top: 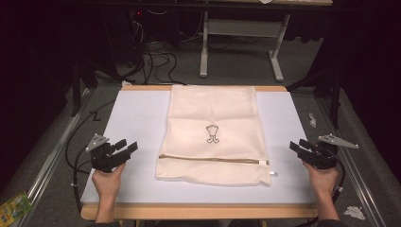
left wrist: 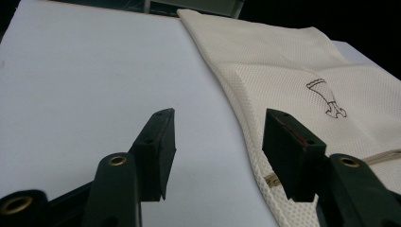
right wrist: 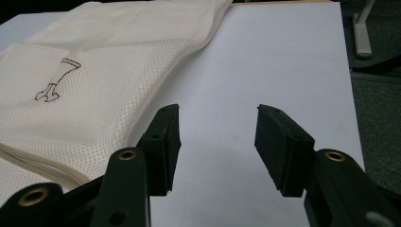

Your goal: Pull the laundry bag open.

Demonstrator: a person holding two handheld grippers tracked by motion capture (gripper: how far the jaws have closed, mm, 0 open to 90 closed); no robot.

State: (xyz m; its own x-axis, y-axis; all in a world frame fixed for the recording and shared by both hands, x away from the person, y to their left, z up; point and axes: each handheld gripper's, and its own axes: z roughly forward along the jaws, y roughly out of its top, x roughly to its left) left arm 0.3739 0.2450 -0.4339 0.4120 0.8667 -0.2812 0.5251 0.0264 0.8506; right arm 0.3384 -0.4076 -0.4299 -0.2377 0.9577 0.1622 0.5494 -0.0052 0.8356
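**High view: a cloth bag between two open grippers**

High view shows a cream mesh bag [top: 213, 135] lying flat in the middle of the white surface [top: 137, 113]; it has a small drawing [top: 212, 133] on it and a zipper [top: 213, 159] near the front edge; the left hand-held gripper [top: 126, 147] sits near the bag's left side, jaws wide apart, holding nothing; the right hand-held gripper [top: 299, 145] sits near the bag's right side, jaws wide apart too, also holding nothing; a hand [top: 108, 181] holds each one.
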